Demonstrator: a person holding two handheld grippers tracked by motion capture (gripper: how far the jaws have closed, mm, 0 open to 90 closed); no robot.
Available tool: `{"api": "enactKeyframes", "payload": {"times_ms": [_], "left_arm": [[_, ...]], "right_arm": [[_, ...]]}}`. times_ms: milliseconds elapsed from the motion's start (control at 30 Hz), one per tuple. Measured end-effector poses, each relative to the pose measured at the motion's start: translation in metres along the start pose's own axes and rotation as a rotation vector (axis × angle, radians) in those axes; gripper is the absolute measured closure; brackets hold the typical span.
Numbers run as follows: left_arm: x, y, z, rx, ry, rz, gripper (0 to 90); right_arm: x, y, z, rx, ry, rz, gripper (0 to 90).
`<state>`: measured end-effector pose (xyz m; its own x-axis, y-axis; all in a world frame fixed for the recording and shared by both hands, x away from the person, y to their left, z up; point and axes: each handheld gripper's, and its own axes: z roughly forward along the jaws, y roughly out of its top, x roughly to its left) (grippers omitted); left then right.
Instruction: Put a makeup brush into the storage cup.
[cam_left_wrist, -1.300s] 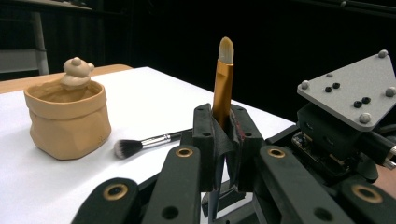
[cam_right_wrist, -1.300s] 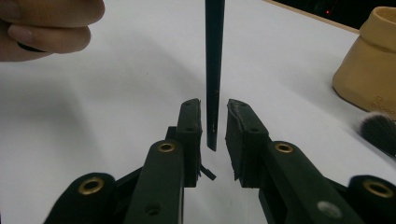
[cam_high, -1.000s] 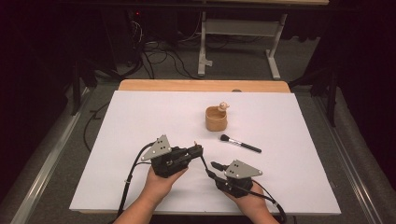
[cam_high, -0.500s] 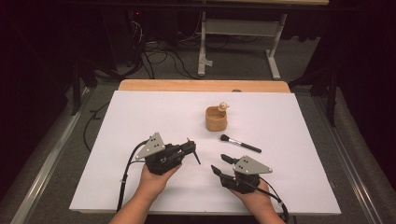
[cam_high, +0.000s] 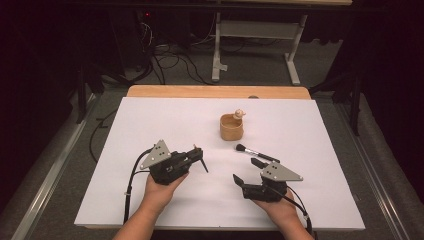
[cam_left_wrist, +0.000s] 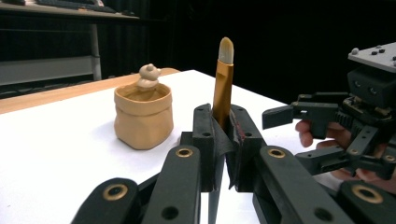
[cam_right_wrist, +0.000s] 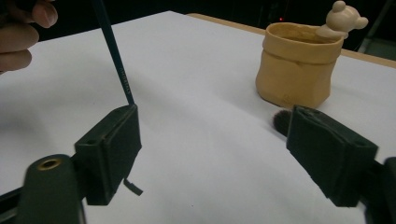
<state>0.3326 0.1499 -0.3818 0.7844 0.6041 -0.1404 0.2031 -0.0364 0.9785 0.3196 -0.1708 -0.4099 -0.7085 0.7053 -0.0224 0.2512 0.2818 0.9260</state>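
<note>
White table (cam_high: 150, 125) lies bare around left gripper (cam_high: 200, 159) clamping gold-ferruled brush (cam_left_wrist: 223, 84); right gripper (cam_high: 246, 172) just opened, empty.

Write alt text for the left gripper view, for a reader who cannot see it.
The left gripper is shut on a small brush, its gold ferrule and pale tip standing upright between the black jaws above a white table. A tan bag-shaped pot with a little bear figure on its rim stands to the left; the right gripper, jaws open and empty, is at the right.
</note>
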Motion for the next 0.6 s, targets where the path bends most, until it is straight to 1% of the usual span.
{"api": "enactKeyframes", "payload": {"times_ms": [67,100,233,300,367,400,433,500,600], "left_arm": [[0.001,0.0,-0.001,0.003,0.009,0.0,82.9],[0.002,0.0,-0.002,0.004,0.012,-0.002,82.9],[0.005,0.002,-0.006,-0.005,0.029,-0.004,82.9],[0.006,0.003,-0.007,-0.008,0.035,-0.008,82.9],[0.008,0.003,-0.009,-0.009,0.039,-0.009,82.9],[0.008,0.004,-0.009,-0.009,0.041,-0.008,82.9],[0.009,0.004,-0.01,-0.008,0.047,-0.004,82.9],[0.01,0.006,-0.012,-0.006,0.053,-0.003,82.9],[0.01,0.008,-0.013,-0.011,0.061,-0.005,82.9]], "right_arm": [[-0.004,-0.001,-0.001,0.013,0.009,0.016,15.1],[-0.006,-0.001,-0.002,0.011,0.006,0.014,13.3],[-0.012,-0.001,-0.004,0.004,-0.02,0.033,5.3],[-0.014,-0.001,-0.005,0.0,-0.028,0.032,3.0],[-0.016,0.0,-0.005,-0.008,-0.01,0.059,1.1],[-0.017,0.001,-0.005,-0.011,-0.002,0.061,1.1],[-0.017,0.001,-0.005,-0.019,-0.003,0.056,1.1],[-0.018,0.001,-0.006,-0.009,-0.013,0.038,1.1],[-0.022,0.0,-0.008,0.001,-0.028,0.029,1.1]]}}
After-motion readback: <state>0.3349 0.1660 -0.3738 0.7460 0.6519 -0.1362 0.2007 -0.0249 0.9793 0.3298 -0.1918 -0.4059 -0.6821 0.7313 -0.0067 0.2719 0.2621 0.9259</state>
